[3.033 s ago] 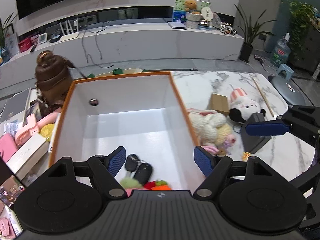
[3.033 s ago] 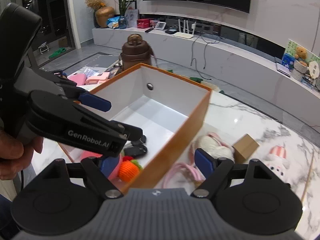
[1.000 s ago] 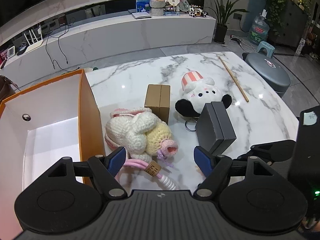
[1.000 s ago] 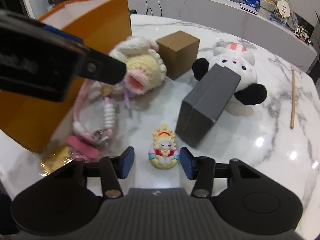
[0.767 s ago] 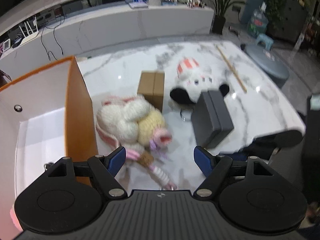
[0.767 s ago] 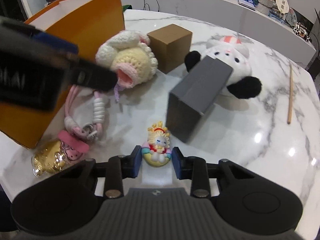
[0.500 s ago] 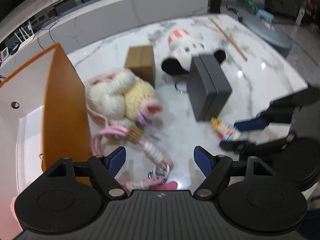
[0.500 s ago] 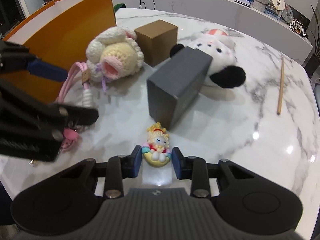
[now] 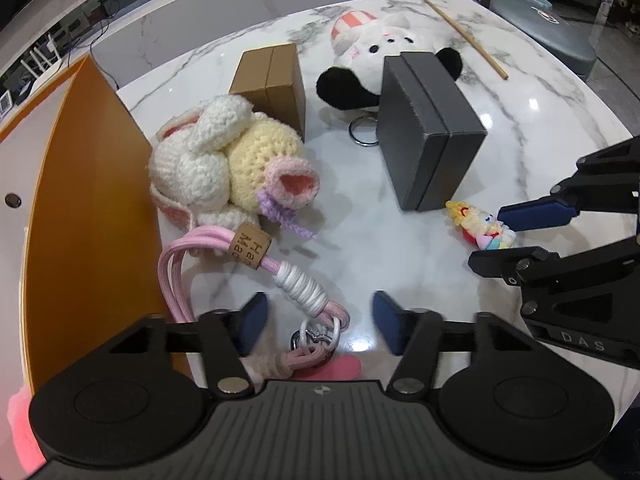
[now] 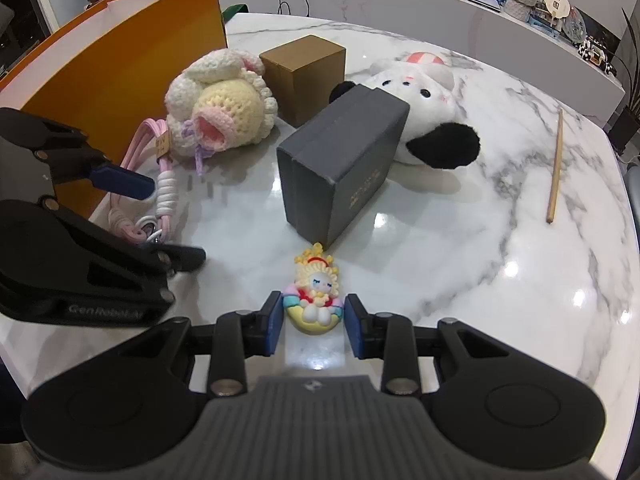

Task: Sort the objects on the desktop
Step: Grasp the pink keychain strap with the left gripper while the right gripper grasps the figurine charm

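Lowered left tongs (image 9: 316,320) narrow, ungripping, over pink cord (image 9: 224,240); right tongs (image 10: 313,322) clasp figurine (image 10: 316,300).

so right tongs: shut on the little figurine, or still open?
Shut on it. In the right wrist view the right tongs have both blue pads against the sides of the figurine, which sits on the marble table.

Soft toys: you have two, a cream crocheted yarn bunny (image 9: 228,160) and a white plush dog with black ears (image 9: 376,46).
Boxes: three, an orange open storage box (image 9: 86,200), a brown cardboard cube (image 9: 272,76), a dark grey hinged case (image 9: 428,124).
Figurines: one small pastel doll figurine (image 10: 316,300).
Straps: one pink braided cord lanyard (image 9: 240,264).
Sticks: one thin wooden stick (image 10: 555,168).
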Motion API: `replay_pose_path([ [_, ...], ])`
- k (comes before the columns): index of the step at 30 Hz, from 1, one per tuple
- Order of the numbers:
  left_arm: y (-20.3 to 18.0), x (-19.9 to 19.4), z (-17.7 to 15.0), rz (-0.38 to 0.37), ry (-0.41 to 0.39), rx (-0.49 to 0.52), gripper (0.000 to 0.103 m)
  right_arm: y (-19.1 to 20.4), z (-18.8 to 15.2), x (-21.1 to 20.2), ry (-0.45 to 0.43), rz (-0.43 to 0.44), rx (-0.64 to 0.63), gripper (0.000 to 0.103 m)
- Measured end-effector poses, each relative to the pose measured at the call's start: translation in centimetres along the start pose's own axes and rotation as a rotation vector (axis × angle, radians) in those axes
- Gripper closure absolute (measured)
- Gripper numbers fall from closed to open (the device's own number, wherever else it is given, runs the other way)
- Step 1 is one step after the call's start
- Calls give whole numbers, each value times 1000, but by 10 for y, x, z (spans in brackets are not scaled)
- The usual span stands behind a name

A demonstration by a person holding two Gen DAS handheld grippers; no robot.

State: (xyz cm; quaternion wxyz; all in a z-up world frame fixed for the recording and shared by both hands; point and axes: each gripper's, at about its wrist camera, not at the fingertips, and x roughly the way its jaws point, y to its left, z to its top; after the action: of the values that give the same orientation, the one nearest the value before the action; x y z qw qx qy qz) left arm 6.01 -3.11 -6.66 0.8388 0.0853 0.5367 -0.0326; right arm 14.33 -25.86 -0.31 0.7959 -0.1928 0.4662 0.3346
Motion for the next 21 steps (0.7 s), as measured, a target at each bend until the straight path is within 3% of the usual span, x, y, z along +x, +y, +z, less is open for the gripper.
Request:
replay_pose_path([
  [2,1,-1,0,-28,5,-4,69,-1,1,1,1,0,1,68],
  [3,1,-1,0,-41,8,-5,70,-1,1,1,1,0,2,68],
  [13,11,-14,5,-153,-18,-36,75,-3,2,-5,-13,5,7,68],
  [21,21,-35,10,-213,-74,-72,76,-6,7,-32,-79,17,28,69],
])
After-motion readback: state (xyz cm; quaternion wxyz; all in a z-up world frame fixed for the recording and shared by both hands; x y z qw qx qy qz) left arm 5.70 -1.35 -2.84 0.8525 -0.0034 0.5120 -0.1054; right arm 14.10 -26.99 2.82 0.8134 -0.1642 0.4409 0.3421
